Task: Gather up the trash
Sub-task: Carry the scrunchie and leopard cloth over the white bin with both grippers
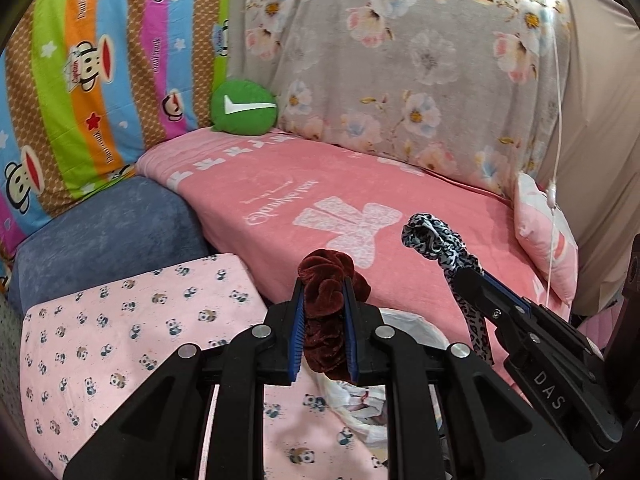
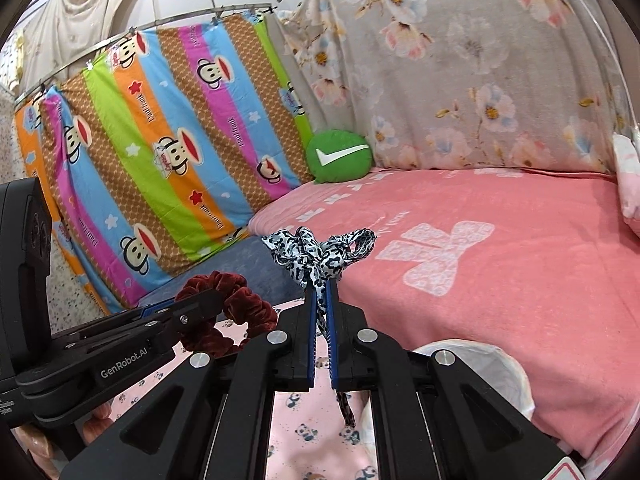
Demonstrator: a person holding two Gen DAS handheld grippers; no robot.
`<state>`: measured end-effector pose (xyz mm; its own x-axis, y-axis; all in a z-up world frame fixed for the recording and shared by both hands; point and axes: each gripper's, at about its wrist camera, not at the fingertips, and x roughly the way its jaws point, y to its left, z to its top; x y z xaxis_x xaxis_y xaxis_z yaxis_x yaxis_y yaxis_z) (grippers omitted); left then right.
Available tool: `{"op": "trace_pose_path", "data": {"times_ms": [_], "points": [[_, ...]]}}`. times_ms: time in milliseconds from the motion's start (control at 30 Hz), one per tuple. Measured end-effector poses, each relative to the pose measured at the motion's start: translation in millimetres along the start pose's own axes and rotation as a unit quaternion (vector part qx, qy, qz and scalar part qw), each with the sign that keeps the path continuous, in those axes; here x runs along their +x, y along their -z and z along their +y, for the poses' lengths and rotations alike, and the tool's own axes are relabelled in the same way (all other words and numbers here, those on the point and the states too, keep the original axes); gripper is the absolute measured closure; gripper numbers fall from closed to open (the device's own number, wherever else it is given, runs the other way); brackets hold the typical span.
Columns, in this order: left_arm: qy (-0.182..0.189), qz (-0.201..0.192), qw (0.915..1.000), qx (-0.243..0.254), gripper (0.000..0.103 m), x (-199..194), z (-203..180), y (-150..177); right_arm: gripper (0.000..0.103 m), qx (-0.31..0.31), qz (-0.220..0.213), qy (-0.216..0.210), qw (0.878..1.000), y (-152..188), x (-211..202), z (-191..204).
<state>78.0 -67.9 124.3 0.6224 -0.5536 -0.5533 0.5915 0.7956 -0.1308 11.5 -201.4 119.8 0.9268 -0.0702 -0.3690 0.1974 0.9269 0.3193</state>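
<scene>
The left gripper [image 1: 323, 292] is clamped on a dark red velvet scrunchie [image 1: 326, 312], pinched across its bunched middle with loops of it spilling out above and below the pads. The right gripper [image 2: 320, 292] is pressed together on a leopard-print hair tie [image 2: 316, 256], holding it by a thin strand, so the knotted bow sits above the fingertips and a loose tail hangs below. Both items are held up in the air over the near edge of the bed, above the pink blanket [image 1: 320, 184].

Just below and between the two grippers sits a bin lined with a white bag [image 2: 480, 360], its rim showing beside the panda-print sheet [image 1: 120, 340]. That looks like the place for the drop.

To do this well, bring each gripper right over the bag's mouth before letting go, one at a time so the two do not knock. The hair tie's dangling tail could catch on the rim, so lower it inside first. The velvet may cling to the pads; spread them wide and give a small shake.
</scene>
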Motion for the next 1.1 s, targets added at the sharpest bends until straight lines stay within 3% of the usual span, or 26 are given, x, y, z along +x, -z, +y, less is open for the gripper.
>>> {"op": "trace_pose_path", "data": {"times_ms": [467,1100], "points": [[0.027,0.013,0.9992,0.026,0.086,9.6,-43.0,2.3,0.097,0.034,-0.012,0.028,0.999,2.6,-31.9,-59.7],[0.038,0.059,0.9967,0.041,0.086,51.9,-71.6,14.7,0.097,0.07,0.015,0.052,0.996,21.1,-19.2,-110.1]]}}
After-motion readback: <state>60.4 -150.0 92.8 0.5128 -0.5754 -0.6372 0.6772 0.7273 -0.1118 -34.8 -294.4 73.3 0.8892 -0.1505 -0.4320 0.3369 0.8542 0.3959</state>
